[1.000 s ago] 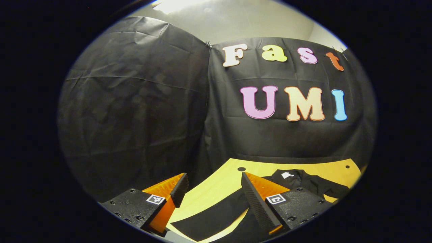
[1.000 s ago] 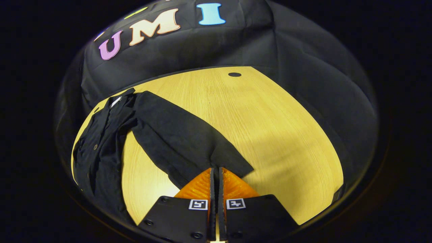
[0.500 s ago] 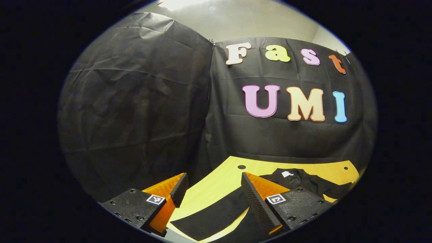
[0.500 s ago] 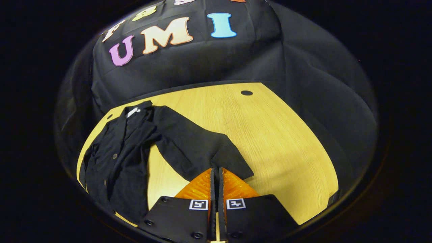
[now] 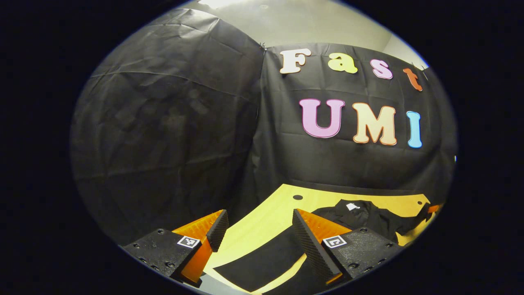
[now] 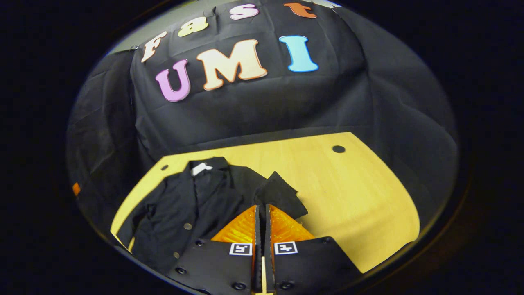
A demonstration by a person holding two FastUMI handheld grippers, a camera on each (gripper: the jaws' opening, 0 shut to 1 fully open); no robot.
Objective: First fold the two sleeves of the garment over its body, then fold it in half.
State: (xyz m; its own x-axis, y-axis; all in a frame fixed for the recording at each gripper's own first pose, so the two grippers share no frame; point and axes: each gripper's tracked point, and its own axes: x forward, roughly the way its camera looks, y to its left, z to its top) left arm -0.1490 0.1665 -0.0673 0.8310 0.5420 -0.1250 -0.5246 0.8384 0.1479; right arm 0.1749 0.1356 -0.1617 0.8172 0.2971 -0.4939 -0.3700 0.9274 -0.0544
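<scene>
a pale wooden bench [image 6: 360, 196] with a curved edge and small round holes [image 6: 338, 149] near its far side stands in a booth hung with creased black cloth [image 6: 254, 110]; above the cloth, in the left gripper view, a strip of plain light wall [image 5: 294, 24] shows.

a black buttoned garment [image 6: 192, 205] lies flat on the bench, its collar with a white tag [image 6: 200, 168] toward the cloth. in the right gripper view the right hand-held gripper [image 6: 262, 219] has its fingers pressed together on the cuff end of one sleeve [image 6: 280, 196], which is lifted and doubled back toward the garment's body, just beside the front placket.

in the left gripper view the left hand-held gripper [image 5: 258, 225] hangs with its fingers wide apart and nothing between them, near the bench's corner. the garment's other sleeve [image 5: 266, 258] lies stretched on the wood below those fingers, and the garment's body [image 5: 368, 217] lies farther right.
</scene>
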